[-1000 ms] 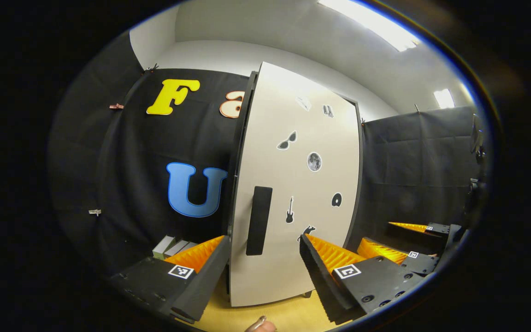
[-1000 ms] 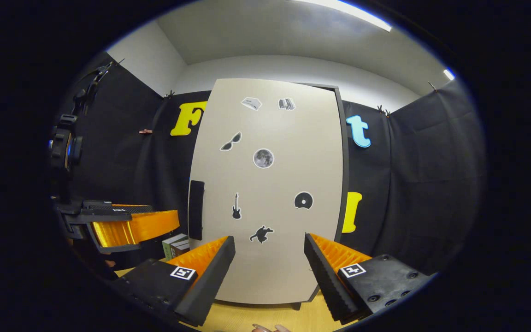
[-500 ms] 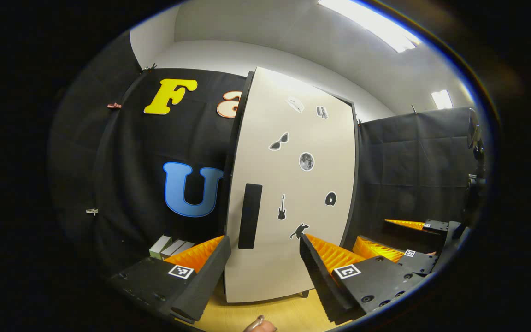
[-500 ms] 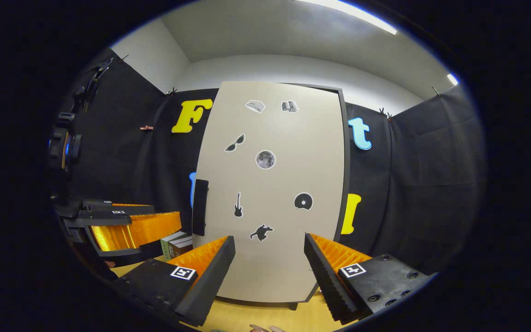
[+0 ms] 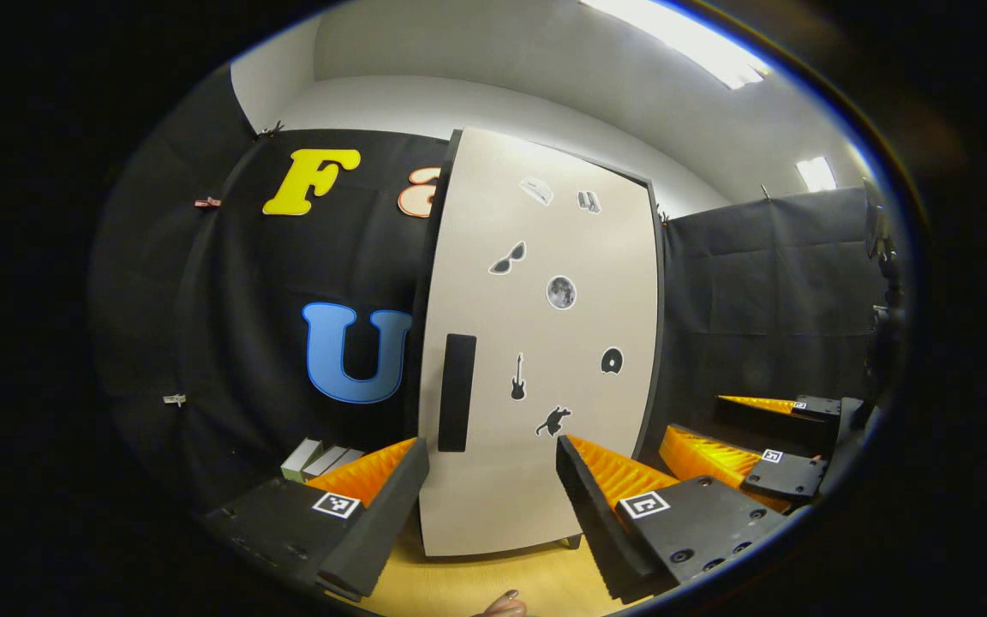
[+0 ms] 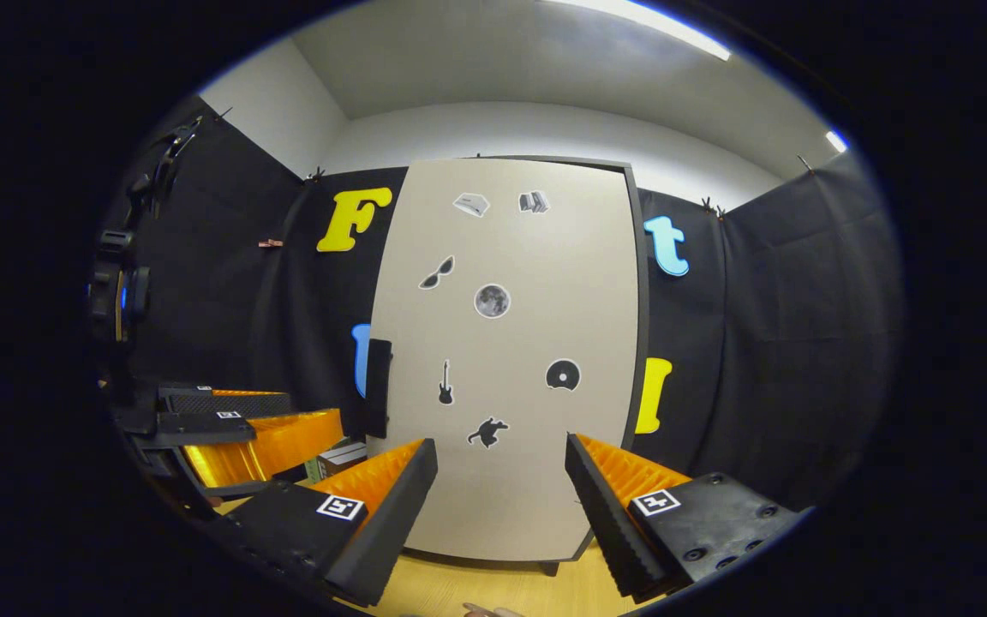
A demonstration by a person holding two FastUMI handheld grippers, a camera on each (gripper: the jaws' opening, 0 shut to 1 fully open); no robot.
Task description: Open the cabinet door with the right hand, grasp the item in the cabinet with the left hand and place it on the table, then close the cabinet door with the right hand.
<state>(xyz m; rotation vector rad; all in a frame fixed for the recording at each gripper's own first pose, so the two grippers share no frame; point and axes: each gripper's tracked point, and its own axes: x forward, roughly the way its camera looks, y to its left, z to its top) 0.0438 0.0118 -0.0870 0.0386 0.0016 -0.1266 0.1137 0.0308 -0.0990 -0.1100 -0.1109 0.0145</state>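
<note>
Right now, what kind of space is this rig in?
Most likely a staged data-collection booth, not a home: black cloth walls pinned up around a lone cabinet with stickers on its door, standing on a wooden table, with both claws open in front of it.

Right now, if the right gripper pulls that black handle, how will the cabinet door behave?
The cabinet door looks like a flat rigid panel, so it would likely swing, not flex. The handle sits at the left edge, so hinges are probably on the right. The cabinet stands tall on small feet, so a hard tug might shift it.
</note>
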